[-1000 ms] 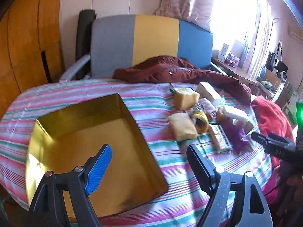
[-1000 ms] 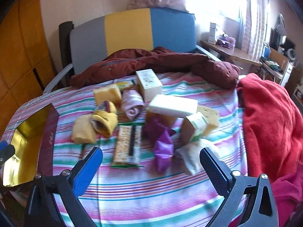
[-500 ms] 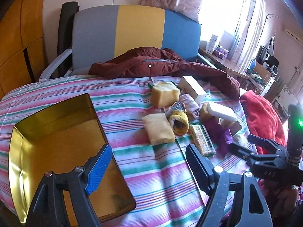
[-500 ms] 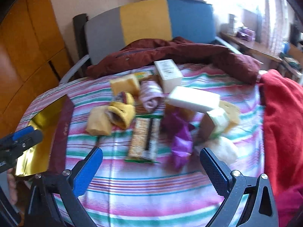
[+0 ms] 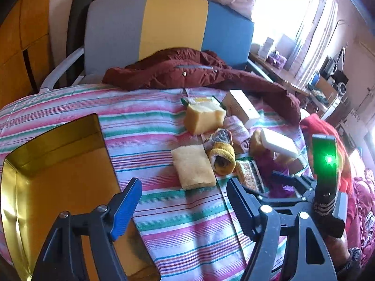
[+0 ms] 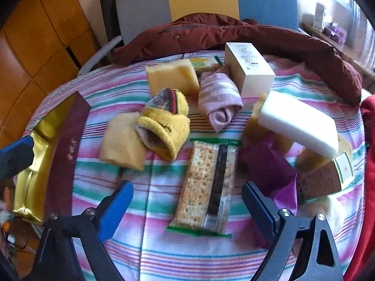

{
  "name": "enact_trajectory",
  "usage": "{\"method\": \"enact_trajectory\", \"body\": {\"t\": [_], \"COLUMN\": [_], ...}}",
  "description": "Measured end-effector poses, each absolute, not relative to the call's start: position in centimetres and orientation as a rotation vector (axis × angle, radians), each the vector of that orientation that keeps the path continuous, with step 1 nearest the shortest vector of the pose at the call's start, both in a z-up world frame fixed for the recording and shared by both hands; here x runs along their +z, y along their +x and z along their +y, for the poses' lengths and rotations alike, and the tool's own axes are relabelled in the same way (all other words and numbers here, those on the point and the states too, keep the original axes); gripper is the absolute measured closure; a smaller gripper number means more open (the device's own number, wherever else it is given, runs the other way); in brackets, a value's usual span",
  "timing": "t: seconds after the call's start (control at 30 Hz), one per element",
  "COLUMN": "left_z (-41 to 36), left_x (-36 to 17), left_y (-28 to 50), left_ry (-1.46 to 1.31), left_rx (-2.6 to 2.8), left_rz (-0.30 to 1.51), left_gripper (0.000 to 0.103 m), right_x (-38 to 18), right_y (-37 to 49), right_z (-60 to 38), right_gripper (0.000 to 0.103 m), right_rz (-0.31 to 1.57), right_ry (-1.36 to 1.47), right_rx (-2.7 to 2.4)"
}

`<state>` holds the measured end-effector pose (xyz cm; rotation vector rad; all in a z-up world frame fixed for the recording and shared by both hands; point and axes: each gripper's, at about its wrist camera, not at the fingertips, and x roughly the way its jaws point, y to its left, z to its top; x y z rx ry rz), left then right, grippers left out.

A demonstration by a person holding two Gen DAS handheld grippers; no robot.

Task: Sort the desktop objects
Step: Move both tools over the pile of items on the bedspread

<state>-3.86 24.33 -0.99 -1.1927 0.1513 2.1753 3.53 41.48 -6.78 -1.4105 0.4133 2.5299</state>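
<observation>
Right wrist view: the right claw (image 6: 185,208) hangs with jaws wide apart and empty just above the cracker packet (image 6: 206,187), while sponges, rolled socks and boxes lie clustered on the striped counter (image 6: 187,253). Left wrist view: the left claw (image 5: 184,202) is likewise spread and empty beside the gold tray (image 5: 58,182), which holds nothing. Sorting appears barely begun; every object remains to be moved.

My cracker pack (image 6: 206,185) lay flat mid-table, yellow rolled sock (image 6: 164,126) and yellow sponge (image 6: 121,140) touching just left of it, pink sock (image 6: 219,100) behind; gold tin (image 5: 58,175) sat open at the table's left edge.
</observation>
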Motion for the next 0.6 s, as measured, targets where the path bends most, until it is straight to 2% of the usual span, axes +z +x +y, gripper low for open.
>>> {"method": "enact_trajectory", "body": {"t": [0.4, 0.47, 0.53, 0.6], "left_z": [27.8, 28.5, 29.2, 29.8], "left_x": [-3.0, -3.2, -3.7, -4.3], "left_y": [-4.9, -4.9, -5.1, -5.5], "left_ry": [-1.206, -1.191, -1.192, -1.212], "left_rx": [2.126, 2.126, 2.127, 2.116], "left_rz": [0.269, 0.305, 0.349, 0.359], "left_gripper": [0.031, 0.032, 0.034, 0.035], "right_x": [-8.3, -8.5, -8.5, -8.7], "right_y": [3.0, 2.7, 2.7, 2.7], "right_z": [42.9, 42.8, 42.6, 42.7], "right_gripper": [0.016, 0.029, 0.037, 0.036], "right_rz": [0.358, 0.337, 0.336, 0.33], "right_ry": [-1.456, -1.475, -1.477, -1.482], "right_rx": [2.43, 2.428, 2.427, 2.418]}}
